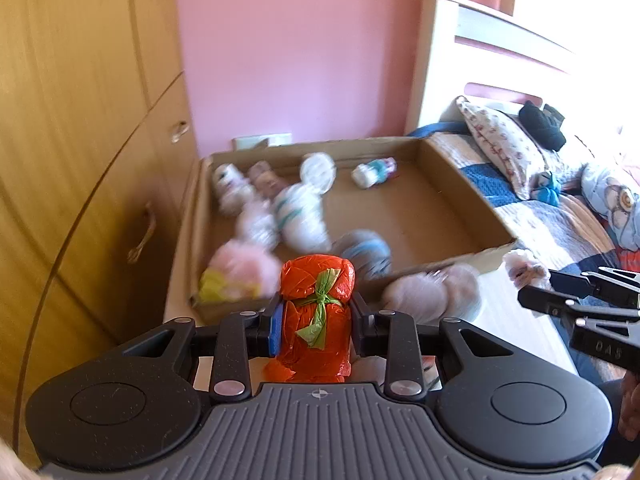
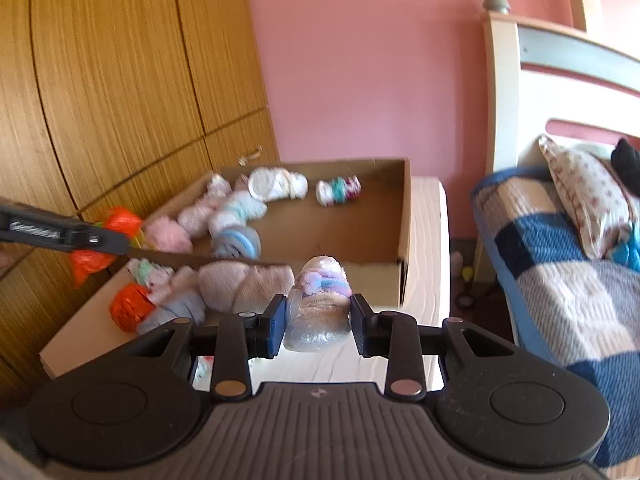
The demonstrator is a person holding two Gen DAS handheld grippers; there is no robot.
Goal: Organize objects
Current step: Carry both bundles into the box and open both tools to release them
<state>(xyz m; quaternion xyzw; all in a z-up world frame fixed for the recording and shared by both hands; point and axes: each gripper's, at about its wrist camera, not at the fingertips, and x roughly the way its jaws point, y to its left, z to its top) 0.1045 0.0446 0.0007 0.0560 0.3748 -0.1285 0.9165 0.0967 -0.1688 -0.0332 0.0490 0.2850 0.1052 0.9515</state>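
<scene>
My left gripper point(image 1: 316, 324) is shut on an orange plastic bundle point(image 1: 316, 300) tied with a green strip, held above the near edge of a cardboard box point(image 1: 440, 208). In the right wrist view the same bundle point(image 2: 120, 220) shows at the left, clamped in the left gripper point(image 2: 100, 240). My right gripper point(image 2: 318, 322) is shut on a pale rolled sock bundle point(image 2: 320, 304) with purple and blue bands, just in front of the box point(image 2: 404, 216). Several rolled sock bundles point(image 2: 240, 208) lie along the box's left side. The right gripper point(image 1: 532, 300) enters the left wrist view from the right.
On the white tabletop point(image 2: 424, 248) before the box lie a second orange bundle point(image 2: 128, 308), a beige roll point(image 2: 244, 284) and small sock rolls. A wooden wardrobe point(image 2: 120, 80) stands left, a pink wall behind, a bed point(image 2: 560, 264) with quilt and pillow right.
</scene>
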